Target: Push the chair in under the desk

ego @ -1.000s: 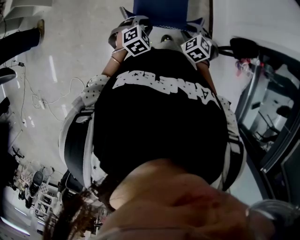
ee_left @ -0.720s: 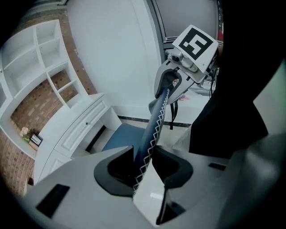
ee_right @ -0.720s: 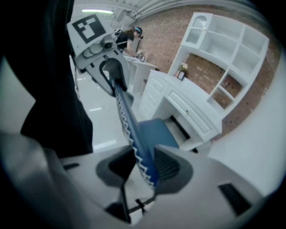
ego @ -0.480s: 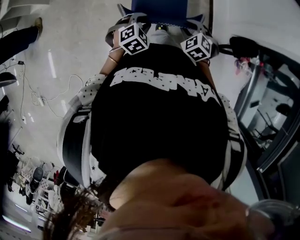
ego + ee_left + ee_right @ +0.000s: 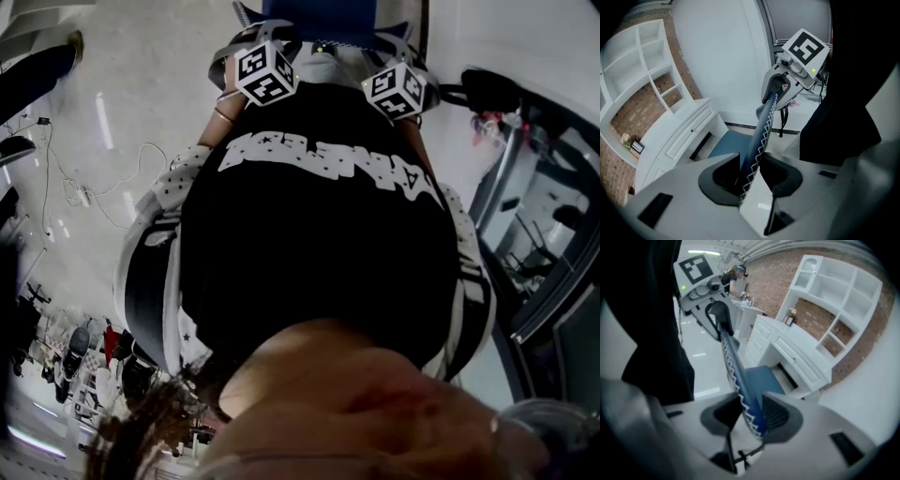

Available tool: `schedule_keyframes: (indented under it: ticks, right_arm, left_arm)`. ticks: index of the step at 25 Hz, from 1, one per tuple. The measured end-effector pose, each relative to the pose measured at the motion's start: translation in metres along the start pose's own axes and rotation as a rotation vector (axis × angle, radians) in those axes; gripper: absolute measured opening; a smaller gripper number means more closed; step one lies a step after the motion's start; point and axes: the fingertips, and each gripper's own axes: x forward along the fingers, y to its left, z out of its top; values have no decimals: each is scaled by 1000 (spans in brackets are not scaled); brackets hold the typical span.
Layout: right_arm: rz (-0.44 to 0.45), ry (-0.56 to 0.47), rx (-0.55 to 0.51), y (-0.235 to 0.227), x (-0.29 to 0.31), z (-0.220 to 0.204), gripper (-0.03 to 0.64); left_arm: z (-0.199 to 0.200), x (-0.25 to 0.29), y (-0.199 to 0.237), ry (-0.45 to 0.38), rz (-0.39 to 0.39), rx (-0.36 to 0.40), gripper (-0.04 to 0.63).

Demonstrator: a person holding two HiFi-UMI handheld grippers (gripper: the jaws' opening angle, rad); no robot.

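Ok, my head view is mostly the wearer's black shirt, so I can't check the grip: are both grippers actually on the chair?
Observer: Yes. The left gripper is clamped on the top edge of the blue backrest, the edge with white zigzag stitching.
Operator: And the right one?
Observer: The right gripper is shut on that same edge, further along.
Operator: Is the seat under the desk yet?
Observer: Not fully, as far as I can tell. The blue seat shows out in front of the white desk, at its opening.
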Motion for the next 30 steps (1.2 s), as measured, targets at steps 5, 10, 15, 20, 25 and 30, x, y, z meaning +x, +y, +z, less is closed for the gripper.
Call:
schedule_keyframes:
  ticks: [5,10,15,20,25,30]
  right_arm:
    - [-5,2,-12,-7,1,-4,150]
    - [4,16,-13,-5,7,-8,150]
    - [-12,24,-23,-17,18,3,150]
    - [6,21,-26,-21,21,3,152]
    - [7,15,-36,-26,23,8,152]
    - [15,14,-47,-32,26,10,152]
  left_arm:
    - [5,4,1,-2,-1,-1,160]
    - [2,10,0,16,-5,-8,160]
    - [-1,15,19,21,3,-17,160]
    - [1,17,20,26,-9,-27,160]
    - [2,17,27,33,-4,-33,161]
    - [5,19,34,43,9,-32,161]
